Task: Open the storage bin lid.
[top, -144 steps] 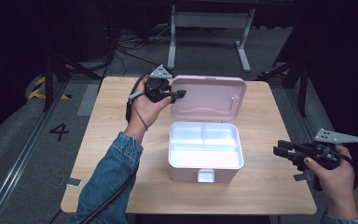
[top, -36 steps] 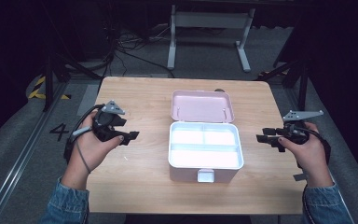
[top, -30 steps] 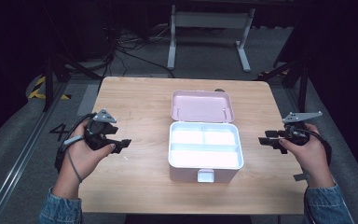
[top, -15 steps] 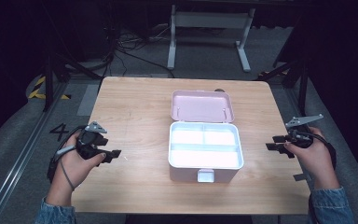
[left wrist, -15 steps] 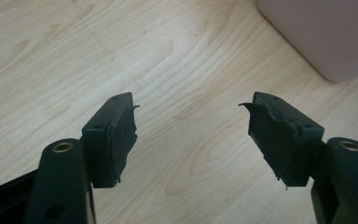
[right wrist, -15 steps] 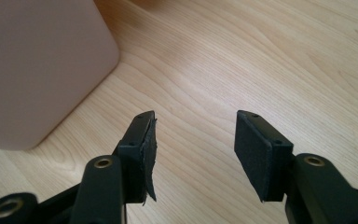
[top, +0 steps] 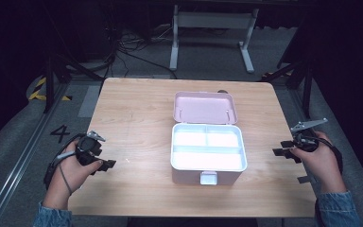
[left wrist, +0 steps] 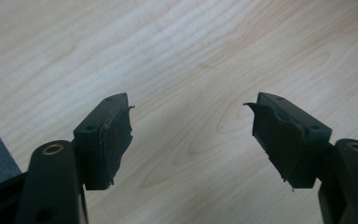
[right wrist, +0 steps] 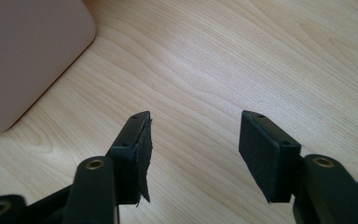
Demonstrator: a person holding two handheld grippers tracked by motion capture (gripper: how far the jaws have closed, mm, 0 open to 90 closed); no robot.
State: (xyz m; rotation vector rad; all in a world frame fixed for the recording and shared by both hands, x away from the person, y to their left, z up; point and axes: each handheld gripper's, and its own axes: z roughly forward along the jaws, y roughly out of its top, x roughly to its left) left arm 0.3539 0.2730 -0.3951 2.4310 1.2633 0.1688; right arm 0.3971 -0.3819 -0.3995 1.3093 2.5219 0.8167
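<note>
Open pink lunch box (top: 208, 146) at table (top: 137, 109) centre, lid raised at its far side. Left gripper (top: 105, 164) near left edge, right gripper (top: 283, 152) at right edge; both just opened wide, jaws empty.

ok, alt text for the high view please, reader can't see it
A pink box sits open at the middle of a wooden table, its lid laid back and its white divided tray empty. A person's hands hold the left gripper and the right gripper at the table's side edges, both clear of the box, jaws open and empty.
</note>
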